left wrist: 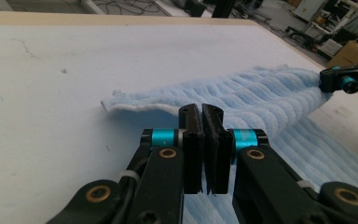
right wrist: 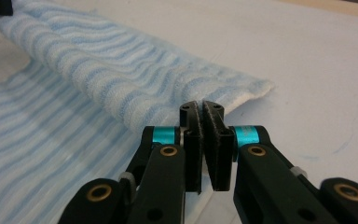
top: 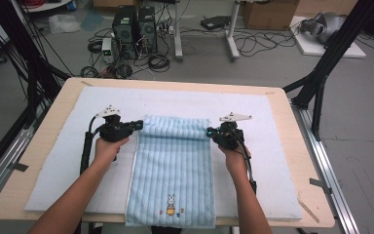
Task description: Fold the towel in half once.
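The light blue towel (top: pixel 171 170) looks soft, light and floppy; both the left gripper (top: pixel 137 125) and the right gripper (top: pixel 210 132) pinch its far folded corners, the best hold.

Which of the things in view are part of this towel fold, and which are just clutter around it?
In the job:
- blue striped towel, far end folded over
- left gripper, shut at that fold's left end
- right gripper, shut at its right end
- white mat under the towel

Lying about:
- computer towers on the floor
- cardboard box
- loose cables
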`<state>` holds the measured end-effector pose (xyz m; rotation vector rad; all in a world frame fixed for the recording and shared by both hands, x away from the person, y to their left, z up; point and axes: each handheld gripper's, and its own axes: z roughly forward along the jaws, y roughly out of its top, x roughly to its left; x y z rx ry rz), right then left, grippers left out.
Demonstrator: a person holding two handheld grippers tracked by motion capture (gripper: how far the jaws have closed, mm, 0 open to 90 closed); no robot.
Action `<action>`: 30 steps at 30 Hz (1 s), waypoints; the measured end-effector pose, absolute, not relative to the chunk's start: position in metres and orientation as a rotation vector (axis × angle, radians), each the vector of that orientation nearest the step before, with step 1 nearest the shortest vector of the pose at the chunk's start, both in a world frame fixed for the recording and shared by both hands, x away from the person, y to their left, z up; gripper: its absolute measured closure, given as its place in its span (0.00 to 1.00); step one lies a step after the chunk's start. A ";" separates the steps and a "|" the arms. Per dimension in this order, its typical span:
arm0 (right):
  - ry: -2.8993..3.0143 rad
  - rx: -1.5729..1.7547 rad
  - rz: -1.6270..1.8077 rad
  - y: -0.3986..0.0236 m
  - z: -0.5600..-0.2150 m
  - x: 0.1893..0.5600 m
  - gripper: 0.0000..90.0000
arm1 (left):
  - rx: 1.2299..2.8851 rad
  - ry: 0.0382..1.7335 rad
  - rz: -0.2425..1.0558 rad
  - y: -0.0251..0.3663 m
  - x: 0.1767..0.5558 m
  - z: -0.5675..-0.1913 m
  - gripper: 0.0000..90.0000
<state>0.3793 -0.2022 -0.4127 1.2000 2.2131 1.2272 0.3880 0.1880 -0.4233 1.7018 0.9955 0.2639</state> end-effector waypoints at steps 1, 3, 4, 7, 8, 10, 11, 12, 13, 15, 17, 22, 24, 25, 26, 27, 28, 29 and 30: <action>2.208 1.184 1.243 -0.202 -0.412 0.374 0.96 | 1.704 0.988 0.268 0.188 0.384 -0.425 0.96; 2.223 1.159 1.239 -0.200 -0.412 0.367 0.96 | 1.712 0.991 0.260 0.189 0.378 -0.427 0.96; 2.231 1.150 1.225 -0.200 -0.413 0.364 0.96 | 1.720 0.994 0.253 0.190 0.375 -0.429 0.96; 2.250 1.152 1.218 -0.201 -0.417 0.356 0.96 | 1.740 0.992 0.254 0.191 0.367 -0.432 0.96; 2.253 1.155 1.226 -0.202 -0.418 0.354 0.96 | 1.748 0.989 0.254 0.191 0.364 -0.433 0.96; 2.267 1.151 1.219 -0.203 -0.420 0.348 0.96 | 1.760 0.980 0.254 0.191 0.358 -0.435 0.96; 2.273 1.158 1.212 -0.204 -0.422 0.345 0.96 | 1.765 0.975 0.254 0.190 0.355 -0.436 0.96; 2.282 1.157 1.208 -0.204 -0.424 0.342 0.96 | 1.775 0.972 0.255 0.190 0.353 -0.438 0.96; 2.285 1.160 1.204 -0.204 -0.426 0.341 0.96 | 1.784 0.973 0.248 0.190 0.351 -0.439 0.95; 2.296 1.169 1.196 -0.204 -0.429 0.338 0.96 | 1.815 0.974 0.261 0.190 0.349 -0.441 0.92; 2.302 1.182 1.175 -0.203 -0.431 0.337 0.92 | 1.807 1.013 0.301 0.192 0.351 -0.442 0.73; 2.201 1.261 1.176 -0.208 -0.426 0.341 0.53 | 1.747 1.083 0.331 0.199 0.363 -0.438 0.48; 2.165 1.289 1.187 -0.212 -0.422 0.345 0.47 | 1.739 1.101 0.329 0.200 0.371 -0.435 0.47; 2.157 1.305 1.197 -0.213 -0.420 0.348 0.45 | 1.730 1.109 0.323 0.200 0.375 -0.434 0.46; 2.150 1.310 1.200 -0.214 -0.419 0.351 0.42 | 1.728 1.113 0.315 0.199 0.379 -0.433 0.46; 2.141 1.323 1.195 -0.214 -0.418 0.355 0.39 | 1.724 1.115 0.317 0.199 0.384 -0.432 0.46; 2.146 1.329 1.189 -0.214 -0.417 0.359 0.38 | 1.716 1.128 0.304 0.198 0.388 -0.432 0.46; 2.153 1.333 1.180 -0.213 -0.417 0.363 0.37 | 1.725 1.132 0.293 0.197 0.392 -0.432 0.46; 2.164 1.327 1.178 -0.212 -0.417 0.368 0.35 | 1.730 1.135 0.285 0.195 0.396 -0.433 0.47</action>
